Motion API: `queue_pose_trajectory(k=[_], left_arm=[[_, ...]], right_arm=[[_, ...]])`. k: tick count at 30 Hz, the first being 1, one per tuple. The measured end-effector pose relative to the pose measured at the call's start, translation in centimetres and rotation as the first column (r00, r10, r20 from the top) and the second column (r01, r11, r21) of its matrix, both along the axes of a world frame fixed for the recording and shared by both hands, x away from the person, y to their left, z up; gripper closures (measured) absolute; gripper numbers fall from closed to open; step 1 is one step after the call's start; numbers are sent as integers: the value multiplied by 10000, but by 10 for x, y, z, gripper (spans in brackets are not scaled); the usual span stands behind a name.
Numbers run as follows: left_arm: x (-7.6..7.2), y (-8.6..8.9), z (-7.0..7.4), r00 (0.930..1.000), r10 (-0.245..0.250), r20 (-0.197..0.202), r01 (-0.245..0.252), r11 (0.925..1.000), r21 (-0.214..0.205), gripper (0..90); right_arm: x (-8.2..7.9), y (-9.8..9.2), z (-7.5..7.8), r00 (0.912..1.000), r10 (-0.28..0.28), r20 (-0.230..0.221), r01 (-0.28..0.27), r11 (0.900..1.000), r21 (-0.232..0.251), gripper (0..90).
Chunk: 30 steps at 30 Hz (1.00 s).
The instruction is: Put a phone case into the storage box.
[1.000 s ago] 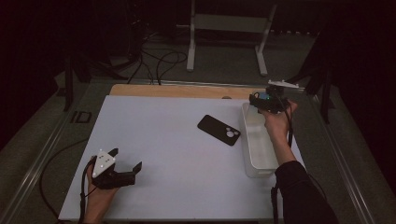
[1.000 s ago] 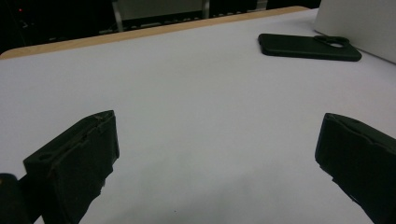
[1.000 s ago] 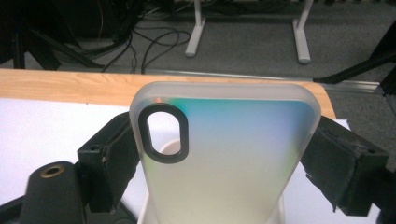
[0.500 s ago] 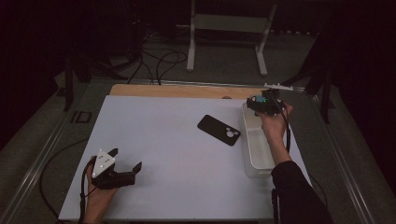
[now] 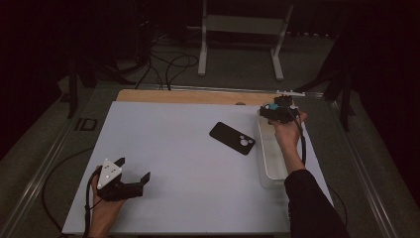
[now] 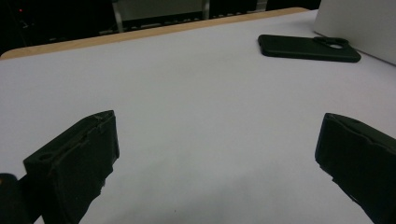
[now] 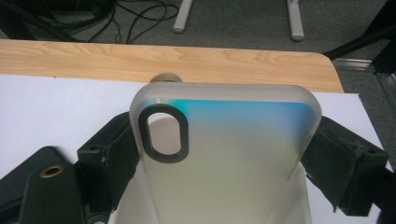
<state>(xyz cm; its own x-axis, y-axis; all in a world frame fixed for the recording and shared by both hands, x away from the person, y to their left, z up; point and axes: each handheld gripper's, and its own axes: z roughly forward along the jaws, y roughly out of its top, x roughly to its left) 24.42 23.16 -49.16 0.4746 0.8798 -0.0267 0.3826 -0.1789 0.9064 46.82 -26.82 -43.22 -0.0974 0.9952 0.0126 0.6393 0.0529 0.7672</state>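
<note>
Frosted translucent phone case [image 7: 224, 154] with an iridescent blue tint sits clamped across its width between the right gripper's [image 5: 277, 110] jaws, above the far end of the clear bin [image 5: 265, 163]; looks light, thin, flexy and slick, so side-edge grip mid-length seems safest. Left gripper [image 5: 130, 179] rests wide open and empty on the white table [image 5: 173, 148], black phone case [image 5: 232, 138] lying beside the bin.

Black two-jaw left gripper [image 5: 132, 183] topped by grey triangular plate; right gripper [image 5: 275, 111] with blue patch, black cable, dark sleeve behind.
</note>
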Motion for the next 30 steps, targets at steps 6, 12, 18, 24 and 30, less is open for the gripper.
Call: queue_pose_trajectory(k=[6,12,18,24,30], left_arm=[[0,0,0,10000,7,-3,-7,10000,5,2],[0,0,0,10000,6,-2,-6,10000,3,2],[0,0,0,10000,-12,-16,12,10000,17,2],[0,1,0,10000,27,-11,-27,10000,9,2],[-1,1,0,10000,40,-7,-40,10000,16,2]], right_arm=[[2,0,-3,10000,-63,-41,63,10000,-2,164],[5,1,-5,9999,-18,-154,18,10000,-30,128],[4,1,-4,10000,72,62,-73,9998,165,95],[-3,0,4,9988,280,413,-286,9995,120,95],[-21,0,16,9916,890,936,-923,9952,318,95]])
